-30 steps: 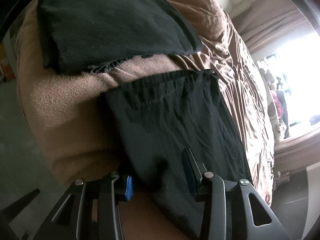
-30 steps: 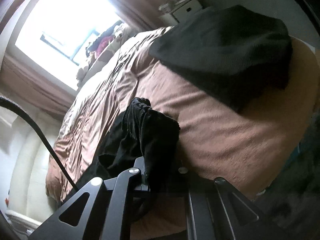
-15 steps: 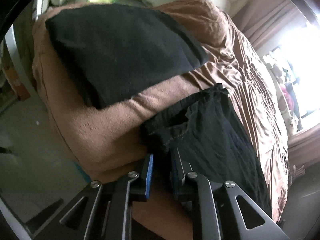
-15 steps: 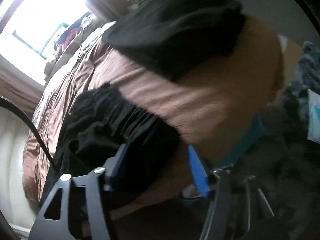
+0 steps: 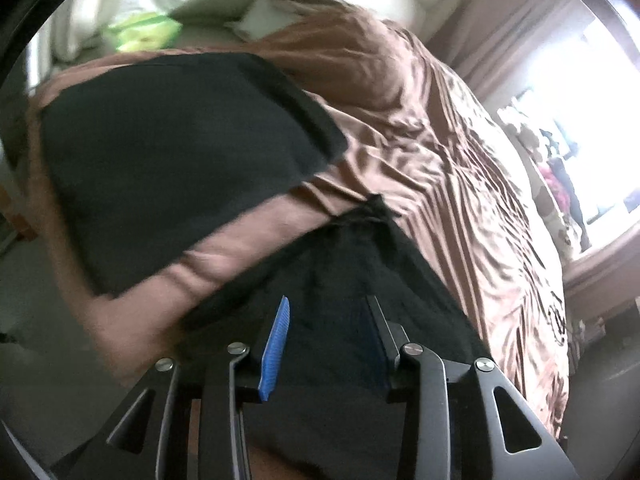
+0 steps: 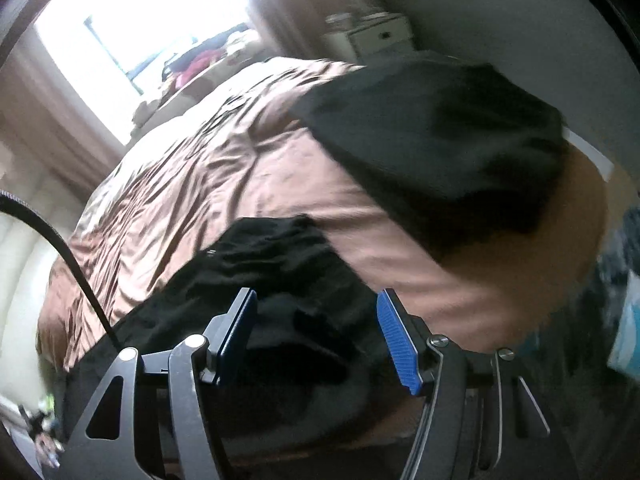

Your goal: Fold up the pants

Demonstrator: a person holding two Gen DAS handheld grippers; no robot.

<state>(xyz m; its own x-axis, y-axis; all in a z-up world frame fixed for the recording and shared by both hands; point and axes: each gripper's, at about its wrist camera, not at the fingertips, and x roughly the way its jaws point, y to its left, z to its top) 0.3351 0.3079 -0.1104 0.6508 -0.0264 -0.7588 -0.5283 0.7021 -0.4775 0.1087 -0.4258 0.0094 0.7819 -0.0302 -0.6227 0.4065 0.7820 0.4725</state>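
The black pants (image 5: pixel 360 248) lie on the brown bed cover (image 5: pixel 460 160), waistband end towards the bed's near edge. My left gripper (image 5: pixel 328 300) hovers just over them; its jaws are opening, and the blue pads (image 5: pixel 276 344) press on nothing. In the right wrist view the same pants (image 6: pixel 272 248) lie rumpled under my right gripper (image 6: pixel 316 294). Its blue pads (image 6: pixel 396 344) stand wide apart, and the cloth shows between them without being pinched.
A second black folded garment (image 5: pixel 160 152) lies on the bed beyond the pants, also as a dark garment (image 6: pixel 440 132) in the right wrist view. A green packet (image 5: pixel 144 32) and pillows sit at the headboard. A window (image 6: pixel 132 20), a white cabinet (image 6: pixel 376 36) and a black cable (image 6: pixel 60 240) are in view.
The right gripper let go of the bunched waistband and opened; the pants dropped onto the bed. The left gripper closed on the pants' edge, then opened again and rose.
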